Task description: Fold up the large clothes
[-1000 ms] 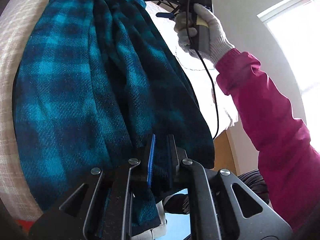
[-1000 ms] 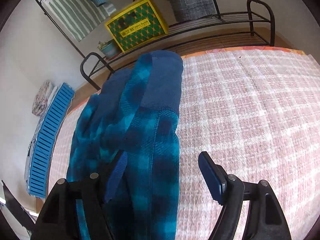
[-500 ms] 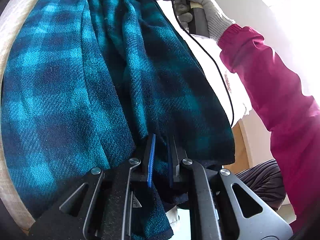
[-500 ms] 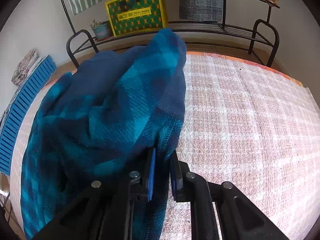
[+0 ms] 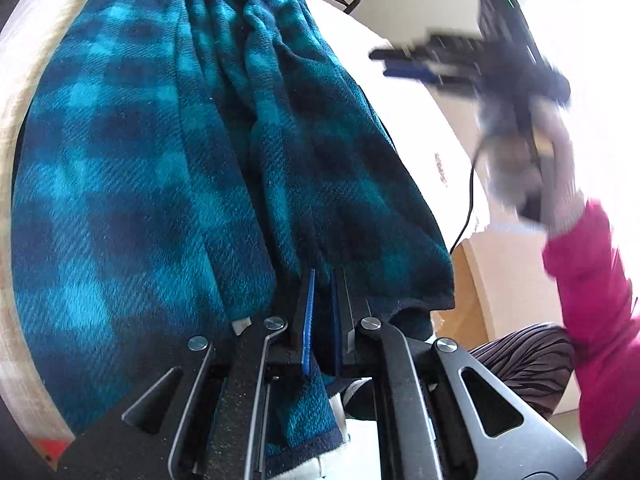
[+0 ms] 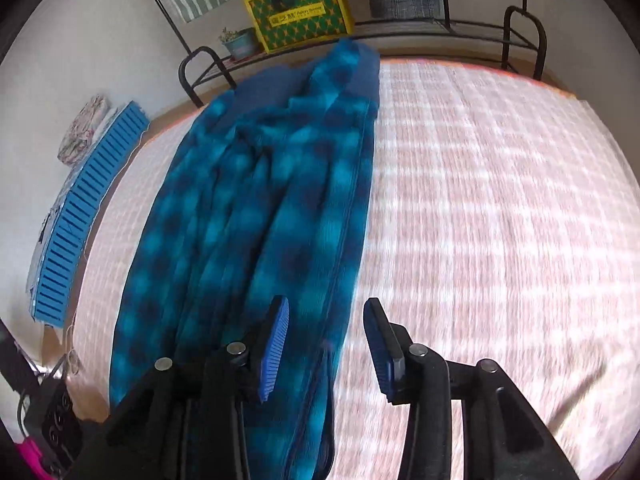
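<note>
Checked pink-and-white bedding covers the bed, with one blue slatted crate at its left edge and one yellow-and-green box on the metal rack beyond. One teal plaid garment lies lengthwise along the bed's left part, gathered in folds. The left tongs are clenched on its near hem. The right tongs are released, spread above the garment's right edge.
</note>
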The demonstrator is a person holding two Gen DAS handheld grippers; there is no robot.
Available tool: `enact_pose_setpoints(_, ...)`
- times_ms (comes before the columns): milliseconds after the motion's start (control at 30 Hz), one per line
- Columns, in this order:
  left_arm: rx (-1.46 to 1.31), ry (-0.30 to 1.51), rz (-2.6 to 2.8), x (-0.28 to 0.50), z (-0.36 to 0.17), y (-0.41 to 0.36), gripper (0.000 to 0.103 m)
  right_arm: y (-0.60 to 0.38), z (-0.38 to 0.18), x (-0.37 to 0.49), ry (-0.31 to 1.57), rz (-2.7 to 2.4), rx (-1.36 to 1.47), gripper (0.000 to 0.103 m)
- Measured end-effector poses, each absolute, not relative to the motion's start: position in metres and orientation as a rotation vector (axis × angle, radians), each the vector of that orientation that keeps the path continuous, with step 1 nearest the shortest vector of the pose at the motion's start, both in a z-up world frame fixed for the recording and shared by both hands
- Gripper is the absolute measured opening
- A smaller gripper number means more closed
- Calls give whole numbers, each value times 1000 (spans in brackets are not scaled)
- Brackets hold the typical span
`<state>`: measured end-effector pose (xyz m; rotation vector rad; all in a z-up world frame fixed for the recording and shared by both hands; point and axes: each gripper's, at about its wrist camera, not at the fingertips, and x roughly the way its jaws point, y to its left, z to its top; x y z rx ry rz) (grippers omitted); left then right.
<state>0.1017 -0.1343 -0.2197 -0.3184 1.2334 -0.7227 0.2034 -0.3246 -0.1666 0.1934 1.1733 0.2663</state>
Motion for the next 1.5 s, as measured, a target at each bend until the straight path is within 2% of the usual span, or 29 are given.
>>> enact_pose_setpoints(33, -333, 1239, -725, 100, -218, -132, 5, -325, -170, 187, 1189, 271, 209, 41)
enact_pose_setpoints(100, -349, 1234, -724, 99, -216, -129, 8, -321, -176, 158, 1221, 285, 221, 49)
enact_pose_setpoints(133, -356, 1232, -726, 102, -215, -128, 8, -319, -181, 146, 1236, 291, 218, 56)
enact_pose_setpoints(233, -378, 1238, -724, 107, -218, -129, 8, -308, -198, 122, 1285, 296, 192, 56)
enact_pose_setpoints(300, -402, 1254, -735, 114, -226, -132, 8, -308, -209, 116, 1289, 292, 229, 43)
enact_pose_setpoints(333, -399, 1258, -748, 111, -228, -130, 2, -310, -212, 115, 1291, 305, 286, 27)
enact_pose_setpoints(367, -375, 1254, -740, 109, -228, -136, 1, -313, -213, 114, 1287, 304, 328, 20)
enact_pose_setpoints(400, -355, 1244, -734, 105, -226, -138, 0, -316, -210, 111, 1272, 287, 345, 17)
enact_pose_setpoints(433, -330, 1240, -735, 102, -226, -141, 0, -318, -203, 108, 1249, 276, 339, 10)
enact_pose_setpoints(467, -292, 1237, -726, 98, -226, -144, 0, -319, -196, 102, 1225, 264, 310, 9)
enact_pose_setpoints(600, -220, 1215, -717, 85, -228, -149, 0, -317, -209, 96, 1241, 204, 180, 11)
enact_pose_setpoints(733, -212, 1175, -742, 75, -205, -134, 0, -312, -193, 86, 1183, 159, 68, 30)
enact_pose_setpoints(767, -205, 1152, -744, 71, -194, -125, 0, -311, -184, 81, 1148, 145, 52, 31)
enact_pose_setpoints(800, -201, 1123, -748, 66, -184, -116, 2, -310, -174, 76, 1113, 140, 46, 31)
enact_pose_setpoints(867, -205, 1060, -733, 61, -166, -95, 16, -305, -158, 64, 1050, 172, 44, 33)
enact_pose_setpoints(900, -204, 1032, -707, 65, -161, -86, 27, -298, -152, 59, 1022, 198, 33, 33)
enact_pose_setpoints(933, -200, 1002, -665, 64, -157, -72, 30, -290, -148, 56, 1003, 237, 24, 33)
enact_pose_setpoints(1133, -277, 1046, -495, 79, -181, -20, 30, -231, -163, 53, 1008, 447, -53, 33)
enact_pose_setpoints(1333, -227, 1125, -483, 68, -225, -31, 31, -194, -204, 41, 1097, 579, -190, 29)
enact_pose_setpoints(1433, -156, 1097, -495, 55, -220, -36, 33, -192, -203, 31, 1092, 615, -221, 29)
enact_pose_setpoints(1500, -203, 1101, -498, 52, -215, -26, 36, -201, -195, 27, 1104, 659, -172, 28)
